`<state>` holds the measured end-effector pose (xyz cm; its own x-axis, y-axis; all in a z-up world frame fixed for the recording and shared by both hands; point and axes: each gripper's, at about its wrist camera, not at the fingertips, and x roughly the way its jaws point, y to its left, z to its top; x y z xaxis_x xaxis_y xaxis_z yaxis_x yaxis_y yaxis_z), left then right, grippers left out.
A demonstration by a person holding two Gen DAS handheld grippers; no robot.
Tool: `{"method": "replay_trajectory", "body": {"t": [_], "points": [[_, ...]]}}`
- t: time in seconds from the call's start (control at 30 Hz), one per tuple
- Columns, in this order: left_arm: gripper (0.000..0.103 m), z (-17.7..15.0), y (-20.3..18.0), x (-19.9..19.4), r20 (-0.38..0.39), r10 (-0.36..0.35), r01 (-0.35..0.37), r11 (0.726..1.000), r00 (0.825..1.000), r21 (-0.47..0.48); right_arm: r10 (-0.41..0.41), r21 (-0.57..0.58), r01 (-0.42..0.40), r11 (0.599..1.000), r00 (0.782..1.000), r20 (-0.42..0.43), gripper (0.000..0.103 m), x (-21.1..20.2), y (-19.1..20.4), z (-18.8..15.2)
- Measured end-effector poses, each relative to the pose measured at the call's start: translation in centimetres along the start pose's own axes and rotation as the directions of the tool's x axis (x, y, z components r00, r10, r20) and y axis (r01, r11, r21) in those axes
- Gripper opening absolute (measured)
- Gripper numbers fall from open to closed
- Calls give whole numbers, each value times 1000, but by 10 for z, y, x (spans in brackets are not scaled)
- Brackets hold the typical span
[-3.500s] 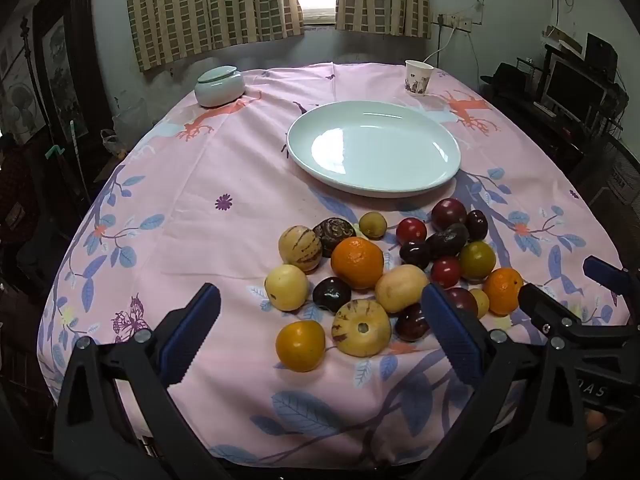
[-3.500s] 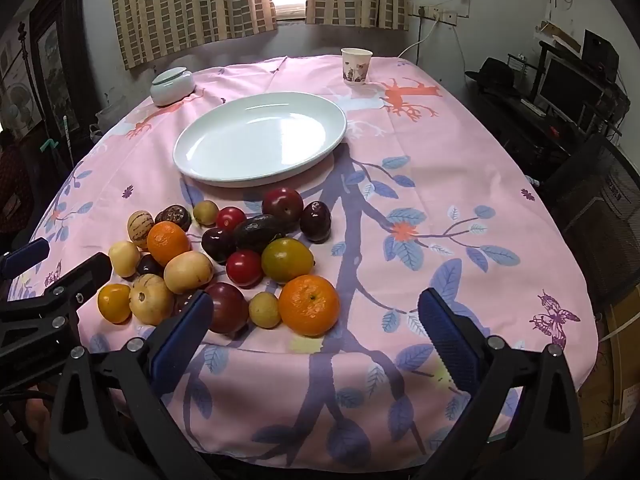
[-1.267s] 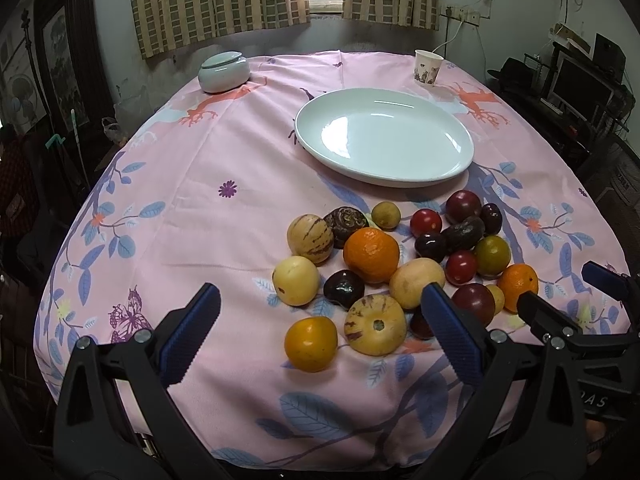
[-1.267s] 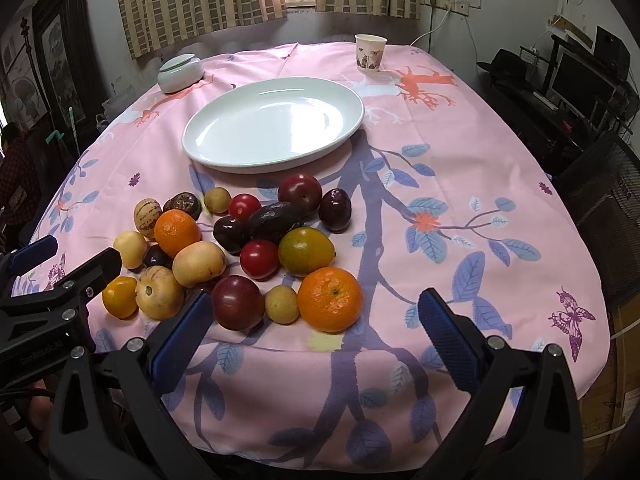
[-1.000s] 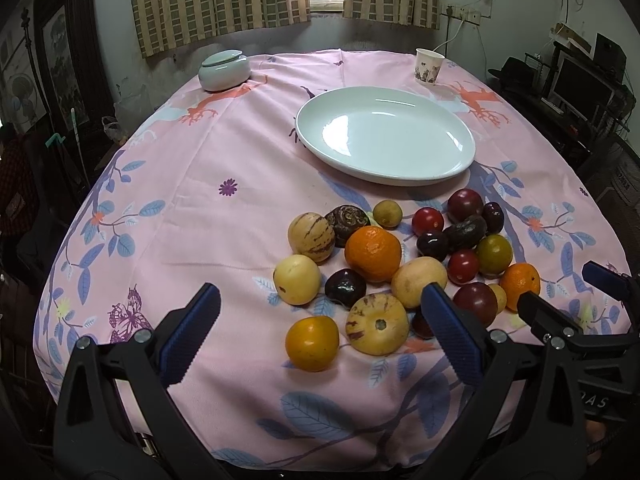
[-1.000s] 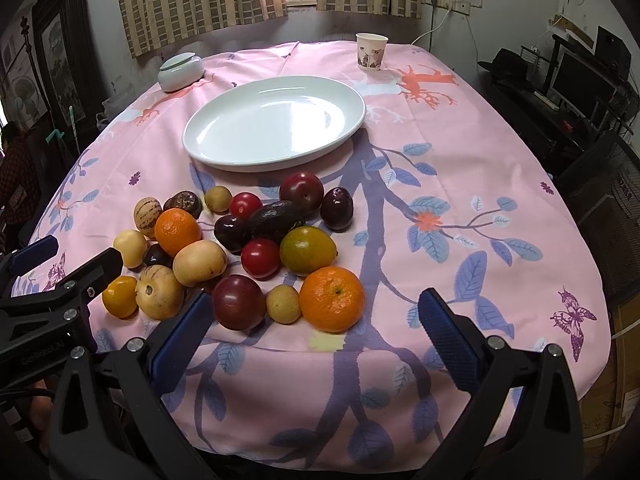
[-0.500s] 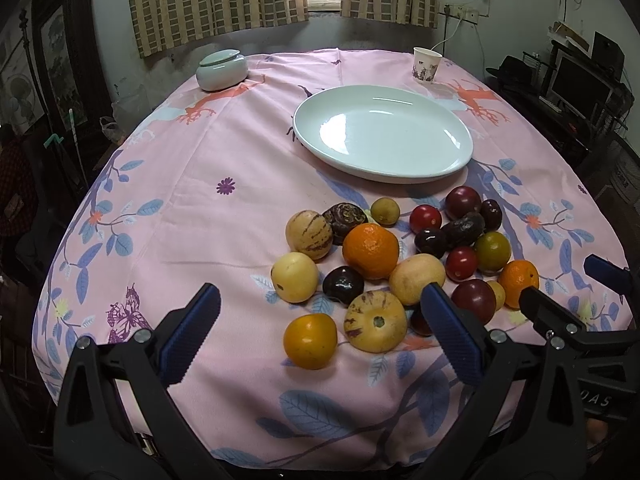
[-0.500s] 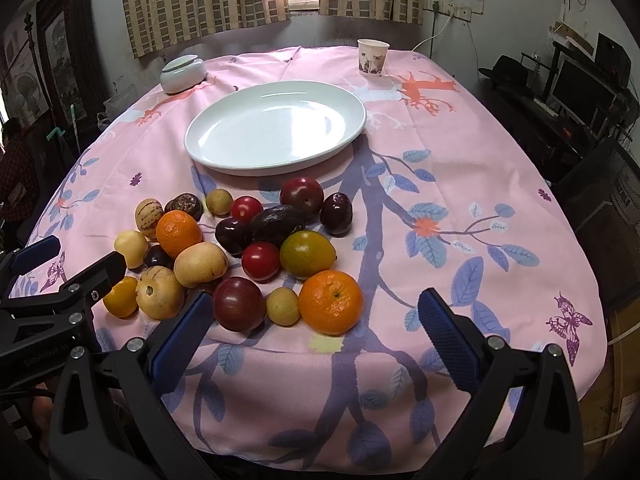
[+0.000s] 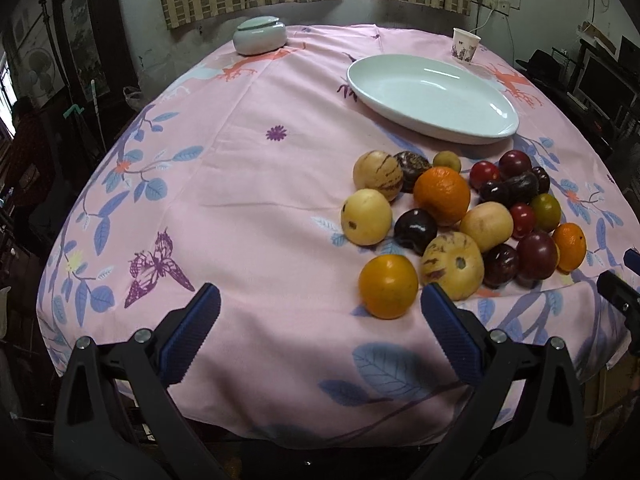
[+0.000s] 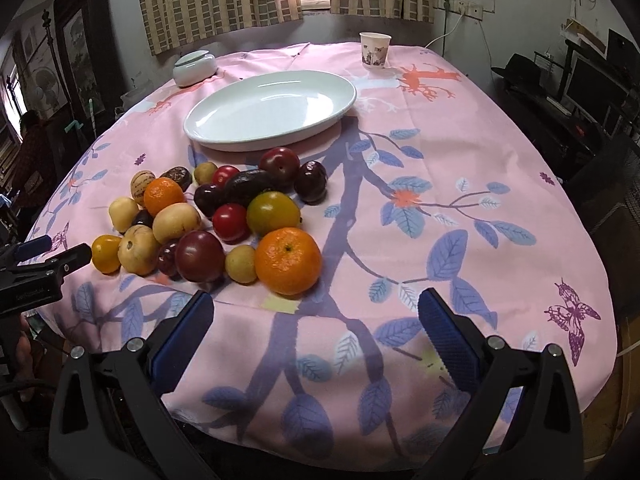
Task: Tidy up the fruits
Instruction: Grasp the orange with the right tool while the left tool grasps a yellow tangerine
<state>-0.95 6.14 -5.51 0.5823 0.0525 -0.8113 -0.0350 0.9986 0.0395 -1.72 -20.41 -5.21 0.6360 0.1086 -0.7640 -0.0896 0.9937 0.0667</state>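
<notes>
Left gripper has its jaws spread wide, nothing between them, hovering over the near table edge. Right gripper is likewise spread wide and empty. The fruit pile sits on the pink tablecloth, at 1 o'clock from the left gripper and 11 o'clock from the right. The white plate lies empty just beyond the pile at 12 o'clock. Left view shows the yellow-orange fruit nearest its right finger, plus the striped melon-like fruit beside it. Right view instead puts the big orange nearest, with a dark red plum beside it. The paper cup and lidded bowl sit at the far edge. Only the right view shows the left gripper's body at 9 o'clock.
</notes>
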Motion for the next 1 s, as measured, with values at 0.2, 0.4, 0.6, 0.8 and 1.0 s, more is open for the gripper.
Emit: {"method": "replay_trajectory", "body": {"t": [0.2,0.4,0.6,0.8,1.0], "points": [[101,-5,1,8,-24,-20,20,1000,1000,0,31,-23,-32,999,999,-36,75,27,5,8],[101,-5,2,12,-34,-20,20,1000,999,-11,146,51,-143,988,987,-60,46,49,-3,10],[101,-6,-4,17,-50,-26,27,1000,998,3,126,14,-125,992,990,-63,47,53,1,17],[101,-6,-12,26,-72,-4,6,1000,997,21,62,-31,-64,997,997,-43,45,52,7,18],[101,0,-7,34,-58,-24,24,1000,998,-3,64,-47,-65,997,998,-29,45,24,3,8]]}}
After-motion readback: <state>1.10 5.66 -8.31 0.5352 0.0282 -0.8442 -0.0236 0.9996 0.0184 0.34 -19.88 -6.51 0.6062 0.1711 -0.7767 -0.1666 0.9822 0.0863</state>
